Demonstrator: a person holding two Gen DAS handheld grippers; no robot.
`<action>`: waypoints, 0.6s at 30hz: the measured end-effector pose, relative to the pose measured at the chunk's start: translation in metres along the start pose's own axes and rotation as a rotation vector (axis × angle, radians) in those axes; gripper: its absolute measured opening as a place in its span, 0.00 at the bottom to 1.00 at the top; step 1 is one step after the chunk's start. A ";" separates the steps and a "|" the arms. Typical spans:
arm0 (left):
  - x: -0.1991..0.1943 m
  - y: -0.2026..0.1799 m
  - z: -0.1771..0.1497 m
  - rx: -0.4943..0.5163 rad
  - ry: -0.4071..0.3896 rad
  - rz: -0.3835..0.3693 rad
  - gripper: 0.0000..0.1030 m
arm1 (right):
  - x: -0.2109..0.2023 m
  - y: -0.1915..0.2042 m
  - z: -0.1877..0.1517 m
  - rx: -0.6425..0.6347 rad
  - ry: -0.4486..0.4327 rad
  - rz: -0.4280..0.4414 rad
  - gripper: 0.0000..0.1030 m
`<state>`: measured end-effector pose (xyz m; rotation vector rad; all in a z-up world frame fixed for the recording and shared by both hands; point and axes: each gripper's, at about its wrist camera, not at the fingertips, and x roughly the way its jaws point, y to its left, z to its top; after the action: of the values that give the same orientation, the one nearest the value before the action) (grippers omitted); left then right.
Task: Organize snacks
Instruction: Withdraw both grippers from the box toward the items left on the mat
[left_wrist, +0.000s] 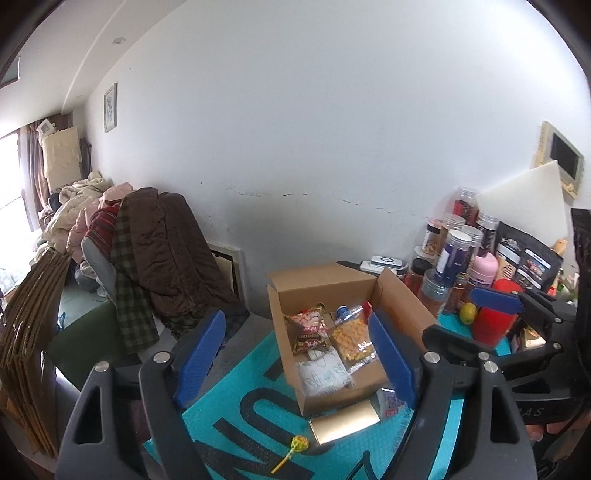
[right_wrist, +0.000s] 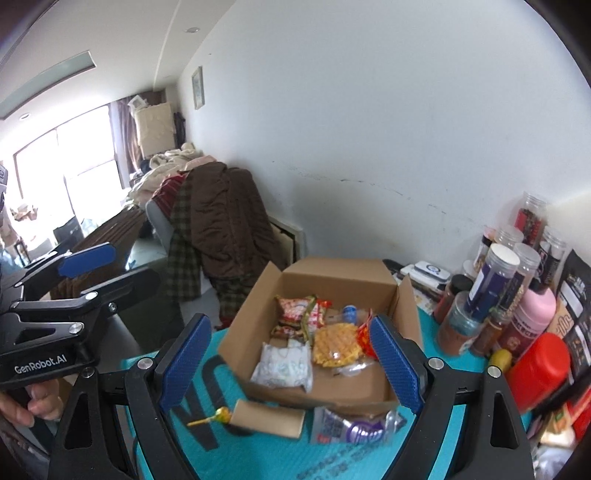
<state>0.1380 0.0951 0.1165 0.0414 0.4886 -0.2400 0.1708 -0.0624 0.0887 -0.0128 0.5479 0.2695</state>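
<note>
An open cardboard box (left_wrist: 325, 284) (right_wrist: 340, 275) stands on a teal mat (left_wrist: 255, 413) (right_wrist: 258, 454). It holds several snack packs: a red-and-brown packet (left_wrist: 308, 328) (right_wrist: 295, 314), a clear bag of yellow snacks (left_wrist: 352, 338) (right_wrist: 338, 343) and a white pack (left_wrist: 323, 374) (right_wrist: 284, 365). A yellow lollipop (left_wrist: 295, 446) (right_wrist: 214, 415), a gold packet (left_wrist: 345, 424) (right_wrist: 267, 417) and a purple-and-white packet (right_wrist: 354, 424) lie on the mat in front of the box. My left gripper (left_wrist: 295, 358) and right gripper (right_wrist: 290, 363) are both open and empty, hovering above the box's near side.
Jars, bottles, a red canister (right_wrist: 537, 369) (left_wrist: 493, 315) and dark pouches (left_wrist: 524, 260) crowd the table's right side. A chair piled with brown and plaid clothes (left_wrist: 162, 258) (right_wrist: 221, 229) stands to the left. A white wall is behind.
</note>
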 end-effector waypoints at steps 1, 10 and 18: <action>-0.004 0.001 -0.004 -0.003 0.002 -0.003 0.78 | -0.002 0.002 -0.004 -0.001 0.002 0.001 0.86; -0.016 0.005 -0.031 0.001 0.033 -0.015 0.78 | -0.012 0.019 -0.034 -0.007 0.025 0.017 0.86; -0.014 0.011 -0.059 -0.013 0.087 -0.045 0.78 | -0.010 0.032 -0.060 -0.001 0.049 0.036 0.86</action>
<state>0.1014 0.1146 0.0713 0.0282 0.5782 -0.2803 0.1235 -0.0394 0.0444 -0.0105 0.5970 0.3048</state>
